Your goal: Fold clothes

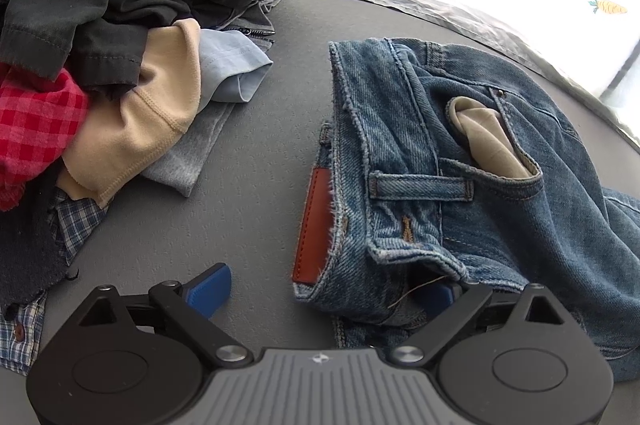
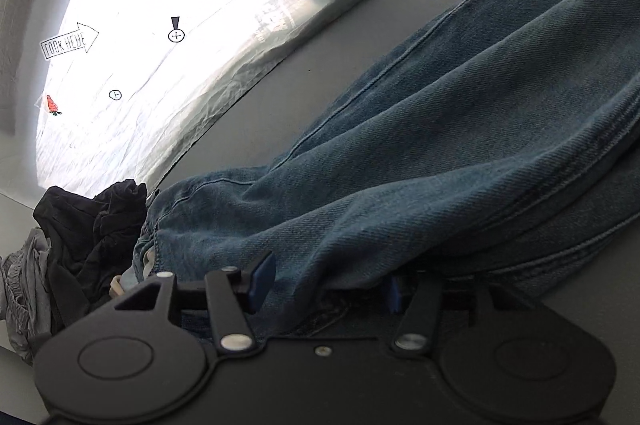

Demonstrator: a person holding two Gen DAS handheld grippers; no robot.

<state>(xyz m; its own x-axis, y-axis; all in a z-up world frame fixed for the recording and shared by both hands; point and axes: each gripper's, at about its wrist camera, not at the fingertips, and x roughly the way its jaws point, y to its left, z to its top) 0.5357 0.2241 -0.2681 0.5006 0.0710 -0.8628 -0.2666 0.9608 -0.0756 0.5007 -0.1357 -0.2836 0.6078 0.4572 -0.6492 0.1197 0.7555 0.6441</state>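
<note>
between the blue pads of the left tool (image 1: 320,295), spread wide and gripping nothing, lies bare grey worktop (image 1: 248,129), with its right pad tucked under the waistband corner of the jeans (image 1: 460,153); whether that pad touches the denim i cannot tell

the right tool (image 2: 324,285) also has its jaws apart, and a fold of the trouser leg sags down between the pads without being pinched, so neither tool has hold of the garment

the jeans lie on the worktop, waistband toward the left tool, pocket lining (image 1: 488,137) pulled out, legs running away to the far edge

risks from here, as i judge them: with nothing clamped, heavy denim could slump and the stacked legs slide out of line; a closing right tool might catch only the top layer and peel the fold open; the turned-out pocket would leave a lump; a wide sweep could drag the unsorted pile (image 1: 120,25) just beside the jeans into the fold
</note>
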